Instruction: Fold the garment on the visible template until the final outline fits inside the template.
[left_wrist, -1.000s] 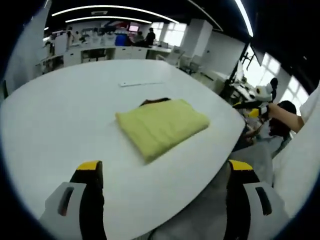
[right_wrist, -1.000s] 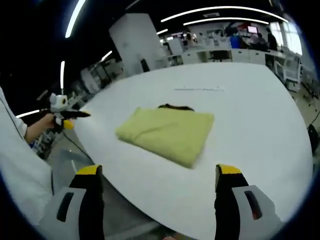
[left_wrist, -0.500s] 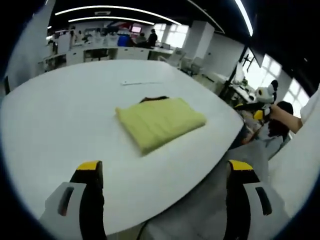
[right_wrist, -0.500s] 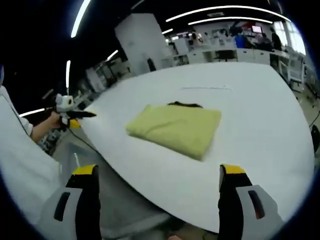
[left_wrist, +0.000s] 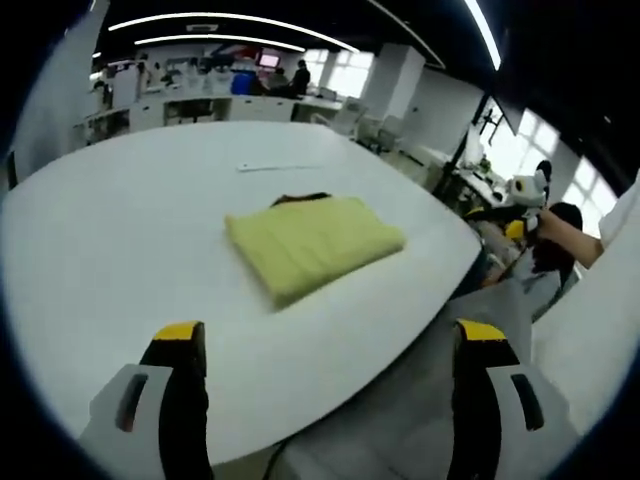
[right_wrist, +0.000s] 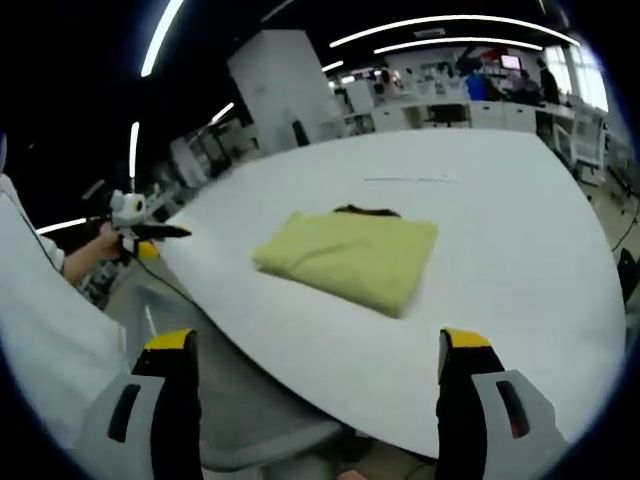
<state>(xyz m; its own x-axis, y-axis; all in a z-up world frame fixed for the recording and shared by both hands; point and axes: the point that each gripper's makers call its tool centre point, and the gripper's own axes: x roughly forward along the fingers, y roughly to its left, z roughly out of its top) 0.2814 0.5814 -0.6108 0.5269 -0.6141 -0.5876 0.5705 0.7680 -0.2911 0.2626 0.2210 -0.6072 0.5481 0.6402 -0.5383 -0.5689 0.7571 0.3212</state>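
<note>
Garment (left_wrist: 312, 244) lies folded mid-tabletop (left_wrist: 120, 250); my left gripper (left_wrist: 330, 400) and right gripper (right_wrist: 315, 395) hang open, empty. Next: check outline against template.

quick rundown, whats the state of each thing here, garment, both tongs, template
yellow garment: folded into a compact rectangle, lying flat on the white table, nothing touching it
dark template: mostly covered, only a dark sliver shows past the garment's far edge
left tongs: open, empty, held back off the table's near edge
right tongs: open, empty, held back from the table
</note>
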